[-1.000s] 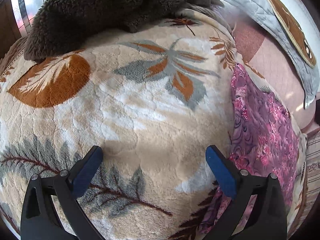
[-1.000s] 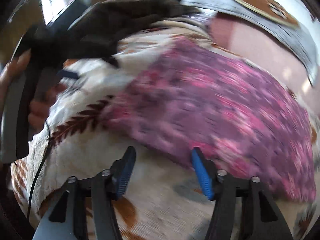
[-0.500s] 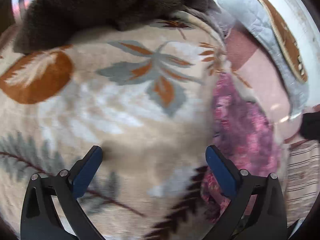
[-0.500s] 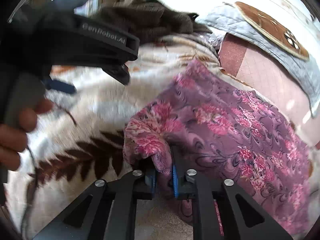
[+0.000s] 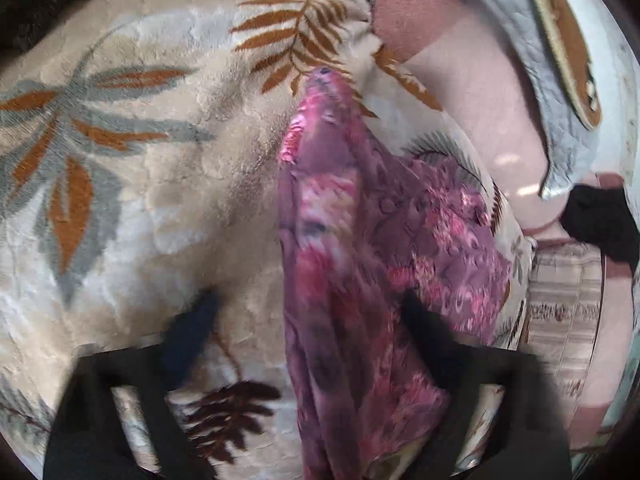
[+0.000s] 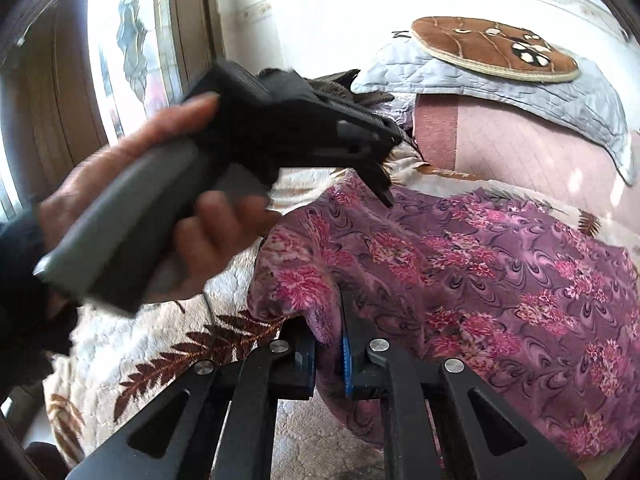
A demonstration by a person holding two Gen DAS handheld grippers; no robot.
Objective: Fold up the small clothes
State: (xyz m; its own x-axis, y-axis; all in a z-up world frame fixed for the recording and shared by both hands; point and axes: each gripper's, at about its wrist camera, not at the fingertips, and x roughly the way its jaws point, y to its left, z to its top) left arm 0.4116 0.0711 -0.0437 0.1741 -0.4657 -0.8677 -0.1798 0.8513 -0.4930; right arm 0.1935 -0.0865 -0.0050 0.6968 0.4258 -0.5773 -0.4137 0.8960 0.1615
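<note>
Right claw (image 6: pixel 329 354) now clamped on purple floral garment (image 6: pixel 460 264) edge, lifted off the blanket (image 5: pixel 160 200); left claw (image 5: pixel 304 320) swings in, fingers apart, straddling it — fold starting.

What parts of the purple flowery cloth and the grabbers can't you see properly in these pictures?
- Left wrist view: the left gripper is smeared by motion blur, so whether its fingers touch the purple cloth is unclear.
- Left wrist view: the cloth's near end is cut off by the bottom edge.
- Right wrist view: the cloth's corner hides inside the right gripper.
- Right wrist view: the hand covers part of the leafy blanket.
</note>
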